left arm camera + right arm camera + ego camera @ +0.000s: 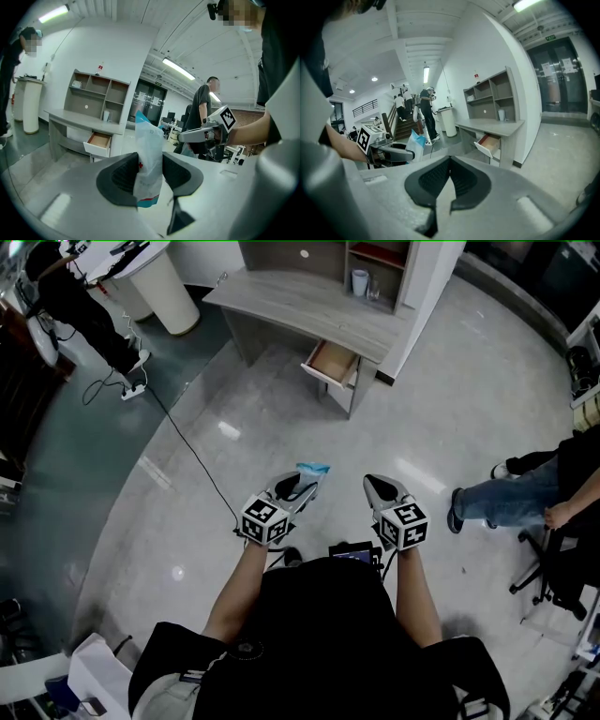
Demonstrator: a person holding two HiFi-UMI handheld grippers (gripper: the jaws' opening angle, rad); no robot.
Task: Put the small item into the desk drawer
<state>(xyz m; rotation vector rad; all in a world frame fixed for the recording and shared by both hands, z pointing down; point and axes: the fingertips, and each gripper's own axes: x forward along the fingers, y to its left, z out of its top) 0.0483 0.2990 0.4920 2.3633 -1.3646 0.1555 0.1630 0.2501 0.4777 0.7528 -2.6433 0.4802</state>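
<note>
Left tool [300, 486] is clamped on the small item, a thin crinkly plastic packet [150, 140]. It's whitish and see-through, with a blue strip along its edges and a little red mark on the side. The dark ribbed pads press it from both sides and it stands upright between them, with the top half poking out above the jaws. So the packet is up in the air over the floor [281, 427], well apart from the desk [300, 306], not in the drawer yet.

Right tool [450, 178] is closed, with its pads together and nothing between them. The two tools sit side by side in front of the person, each with one black-and-white marker cube on it, so two cubes total.

The desk is pale grey with a wood-grain look and a flat top. One drawer [333, 362] is pulled out under its right end; it has a white front, and all that shows inside is a brown wooden bottom. On the right end of the desktop stands a grey shelf unit [375, 259] with open square cubbies, and one white cup [360, 282] sits in a cubby.

The floor is glossy grey and throws back the ceiling lights. One black cable [187, 451] snakes across it.
</note>
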